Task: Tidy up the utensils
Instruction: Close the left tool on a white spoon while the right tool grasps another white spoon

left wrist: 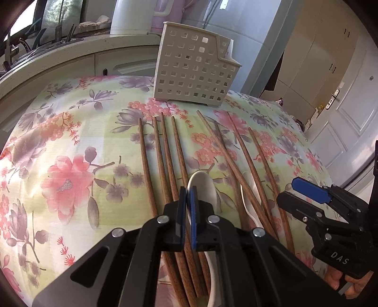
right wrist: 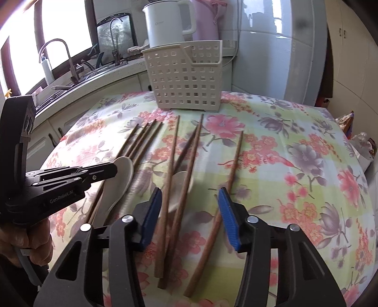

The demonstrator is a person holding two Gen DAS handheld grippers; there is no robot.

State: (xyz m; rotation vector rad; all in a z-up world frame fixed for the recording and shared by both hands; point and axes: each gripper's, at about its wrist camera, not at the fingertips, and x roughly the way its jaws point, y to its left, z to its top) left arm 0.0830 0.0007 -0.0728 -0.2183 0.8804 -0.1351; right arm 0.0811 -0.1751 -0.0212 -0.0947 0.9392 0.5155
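Note:
Several brown wooden chopsticks (left wrist: 165,151) lie in two loose groups on the flowered tablecloth (left wrist: 70,141), also in the right wrist view (right wrist: 172,160). Two white ceramic spoons lie among them: one (left wrist: 203,186) under my left gripper, one (right wrist: 179,186) under the right group. A cream perforated utensil basket (left wrist: 193,68) stands at the far edge, also in the right wrist view (right wrist: 186,78). My left gripper (left wrist: 188,196) is shut just above the first spoon's bowl (right wrist: 120,174); whether it pinches the rim I cannot tell. My right gripper (right wrist: 189,200) is open above the right chopsticks.
A kitchen counter (right wrist: 99,73) with a sink and tap runs behind the table. A white kettle (right wrist: 165,21) and a pink jug (right wrist: 205,21) stand behind the basket. A white door (left wrist: 342,113) is at the right. The table edge falls away to the right (right wrist: 359,151).

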